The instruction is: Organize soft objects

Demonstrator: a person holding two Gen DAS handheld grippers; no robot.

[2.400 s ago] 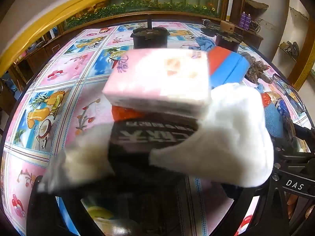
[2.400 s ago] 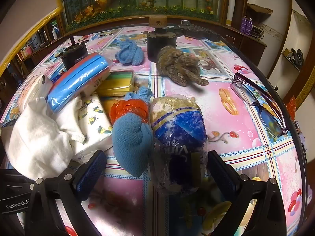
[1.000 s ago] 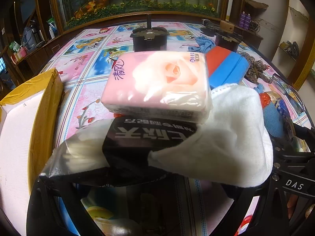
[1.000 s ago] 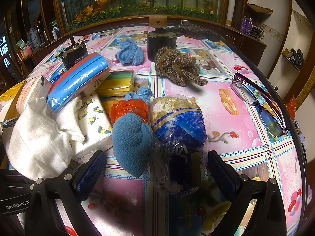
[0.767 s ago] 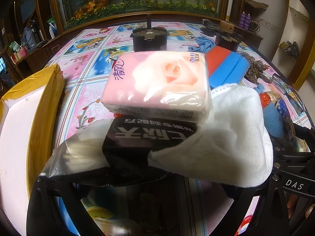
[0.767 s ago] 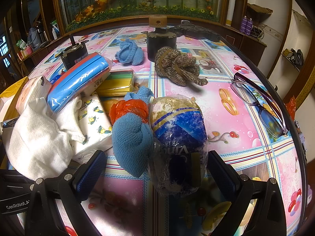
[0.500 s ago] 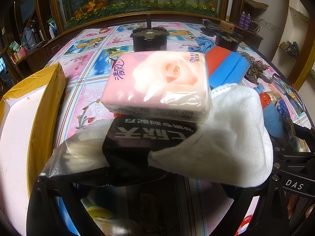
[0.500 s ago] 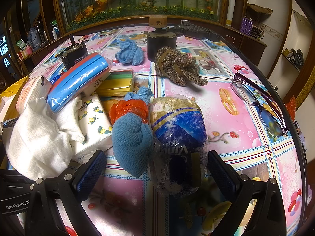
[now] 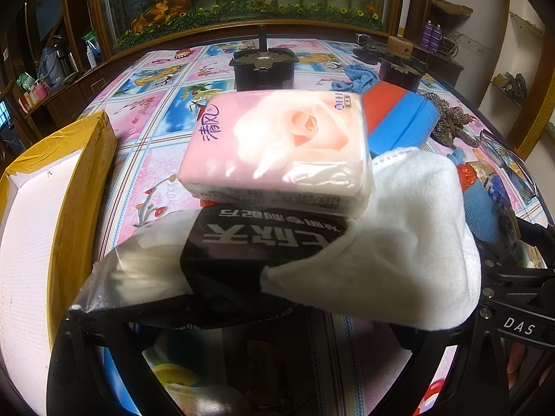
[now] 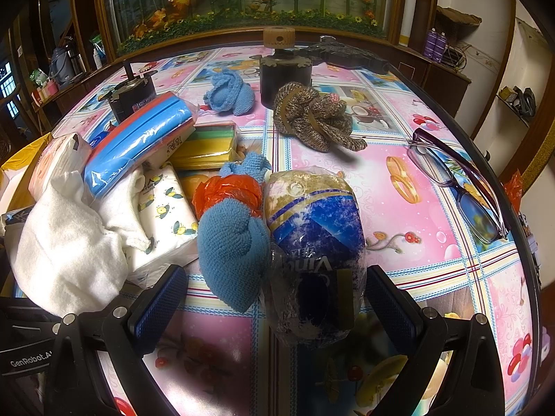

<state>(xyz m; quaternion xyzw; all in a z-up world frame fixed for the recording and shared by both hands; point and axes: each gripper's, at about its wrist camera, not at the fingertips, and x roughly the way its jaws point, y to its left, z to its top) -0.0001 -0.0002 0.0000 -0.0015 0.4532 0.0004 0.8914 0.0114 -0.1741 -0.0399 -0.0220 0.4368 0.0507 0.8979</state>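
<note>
Two grippers sit low at the near edge of the patterned table [image 10: 433, 180]. Right gripper [image 10: 277, 298]: its blue-padded fingers [image 10: 159, 298] stand wide apart, with one clear-wrapped blue tissue pack [image 10: 314, 242] and one blue knitted bundle [image 10: 232, 242] lying between them, neither one pinched. Left gripper [image 9: 242, 326]: a black-banded tissue pack [image 9: 222, 253] lies across its front and hides the fingertips, so whether it clamps the pack cannot be told.

One pink rose-print tissue pack [image 9: 277, 149] rests on top of that black-banded pack, and one white towel [image 9: 409, 242] drapes over its right side. One yellow-taped box [image 9: 45, 208] stands at the left.

Farther out lie one blue-and-red sponge pack [image 10: 138, 142], one lemon-print tissue pack [image 10: 163, 218], one yellow-green sponge stack [image 10: 208, 145], a second blue knit [image 10: 229, 93], one brown knit [image 10: 312, 118], one orange bag [image 10: 225, 190], two dark motors [image 10: 286, 76] and, at the right, one pair of glasses [image 10: 461, 187].
</note>
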